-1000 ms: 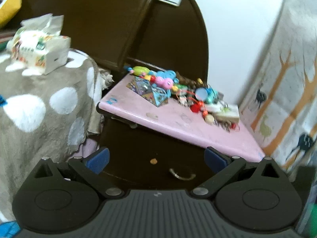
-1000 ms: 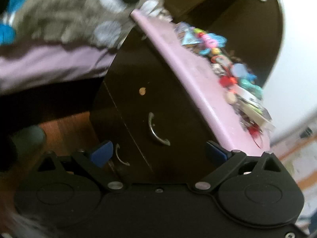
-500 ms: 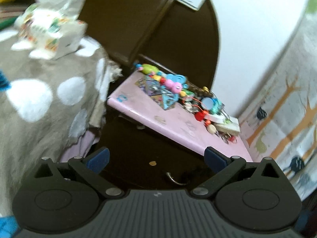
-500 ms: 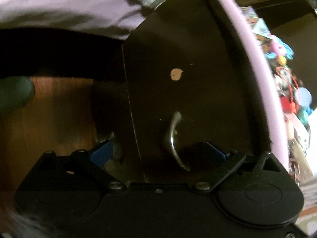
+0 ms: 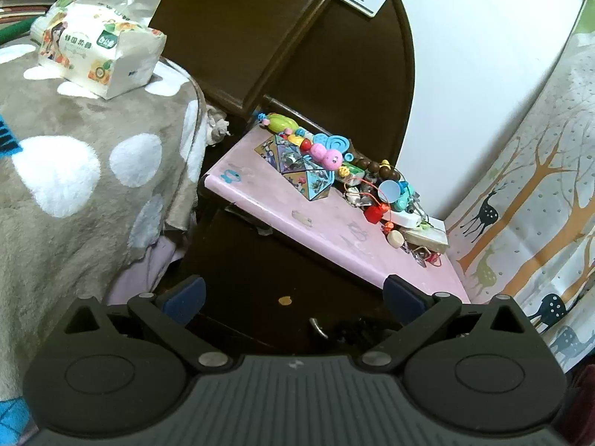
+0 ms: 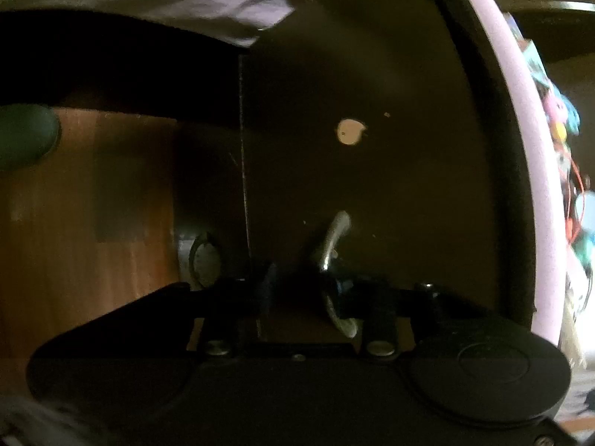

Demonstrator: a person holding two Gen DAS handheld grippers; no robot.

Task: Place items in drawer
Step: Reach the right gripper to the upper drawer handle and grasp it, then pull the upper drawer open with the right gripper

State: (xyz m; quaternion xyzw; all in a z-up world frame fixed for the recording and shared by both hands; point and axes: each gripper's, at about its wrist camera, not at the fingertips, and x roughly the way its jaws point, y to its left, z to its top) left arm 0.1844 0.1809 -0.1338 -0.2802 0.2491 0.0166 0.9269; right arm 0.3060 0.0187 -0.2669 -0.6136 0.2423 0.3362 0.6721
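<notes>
A dark nightstand carries a pink top with a heap of small colourful toys and a patterned folding puzzle. My left gripper hangs open in front of the top drawer front, nothing between its fingers. In the right wrist view the curved metal handle of that drawer stands between the jaws of my right gripper. Those jaws are closing. The handle lies against the right finger, and a gap still shows on the left side.
A tissue pack rests on a grey spotted blanket at the left. A deer-print curtain hangs at the right. A lower drawer's handle and the wooden floor show beside the nightstand.
My right gripper has dropped close to the drawer front and rolled, and its jaws have narrowed around the metal handle. The left gripper has rolled slightly and stays open.
</notes>
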